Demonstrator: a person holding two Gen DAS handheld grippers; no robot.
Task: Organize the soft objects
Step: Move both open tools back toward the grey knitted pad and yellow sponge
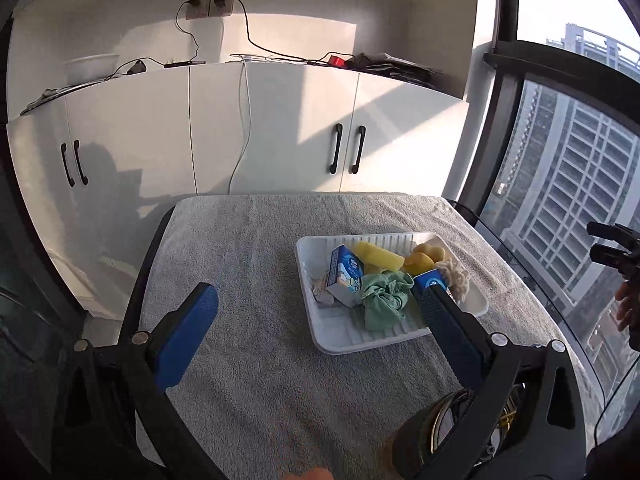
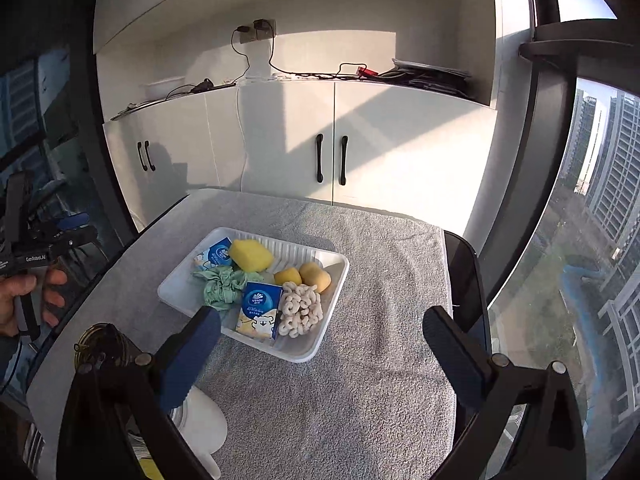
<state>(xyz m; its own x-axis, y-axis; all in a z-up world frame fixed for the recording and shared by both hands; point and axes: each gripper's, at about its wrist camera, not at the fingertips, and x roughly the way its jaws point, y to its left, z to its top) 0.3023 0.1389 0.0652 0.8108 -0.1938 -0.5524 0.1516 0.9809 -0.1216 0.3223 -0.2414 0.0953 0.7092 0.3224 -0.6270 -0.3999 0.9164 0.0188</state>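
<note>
Grey towel (image 2: 360, 248) | tray (image 2: 334, 292) full (grey item half-hidden) | both hand-held grippers gape, empty

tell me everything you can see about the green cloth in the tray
The green cloth is pale mint-green fabric, thin and soft-looking, bunched into a crumpled, knotted wad instead of lying flat. It sits inside the white ribbed tray, near the tray's middle. It presses against the nearer blue tissue pack on one side and lies close by the farther blue tissue pack and the yellow sponge. Neither gripper touches it. Its underside is hidden.
</note>
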